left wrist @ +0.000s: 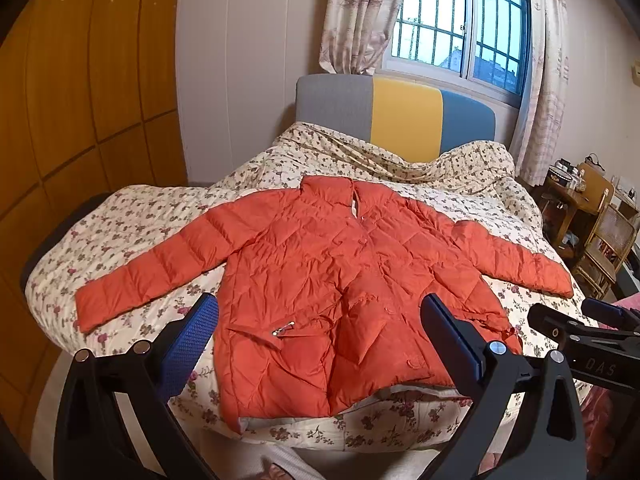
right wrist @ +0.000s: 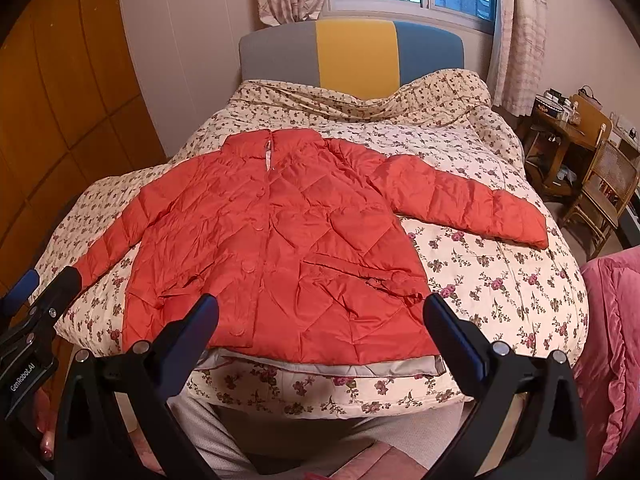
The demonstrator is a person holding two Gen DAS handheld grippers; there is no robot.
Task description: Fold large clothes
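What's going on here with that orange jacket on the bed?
A person holds a gripper in each hand above the foot of the bed. The orange puffer jacket lies spread flat, front up, sleeves out. The left gripper and right gripper are both open and hold nothing. No fold shows yet.

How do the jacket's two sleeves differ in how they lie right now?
The sleeve on the wardrobe side runs out long, its cuff near the bed's edge. The sleeve on the chair side looks shorter and puffier, its cuff well inside the floral quilt. Both lie flat, spread outward, untouched by either hand-held gripper.
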